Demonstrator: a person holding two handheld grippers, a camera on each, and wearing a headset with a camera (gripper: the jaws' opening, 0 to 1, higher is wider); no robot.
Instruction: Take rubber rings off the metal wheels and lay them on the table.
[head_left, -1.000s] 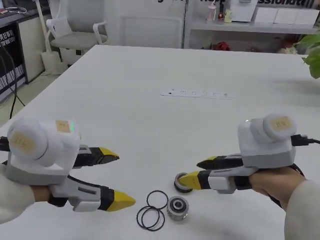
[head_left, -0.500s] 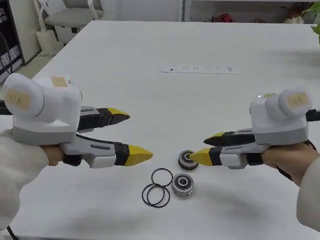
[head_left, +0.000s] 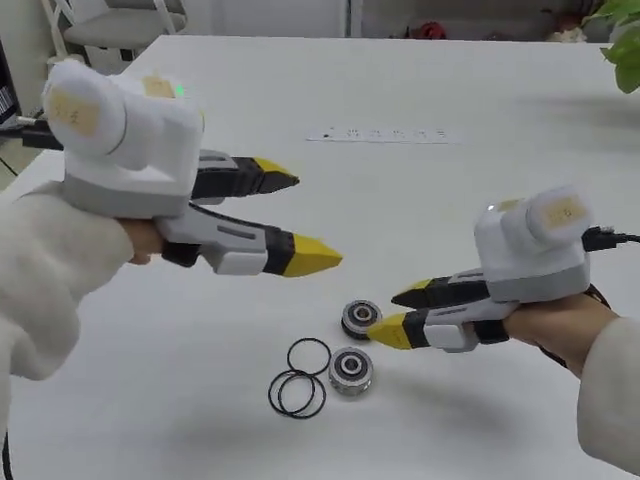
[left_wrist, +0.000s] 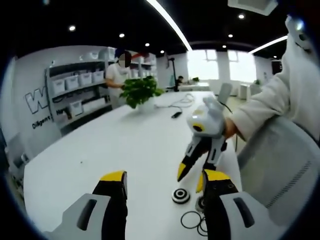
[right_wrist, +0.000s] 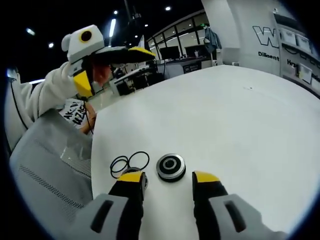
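Metal wheel (head_left: 361, 318) just ahead of right gripper (head_left: 385, 316), jaws apart; left gripper (head_left: 318, 220) well above, jaws likewise apart.

The left gripper (head_left: 318, 222) is held high, its jaws spread and empty, pointing right; the right gripper (head_left: 385, 316) is held lower, jaws apart, pointing left
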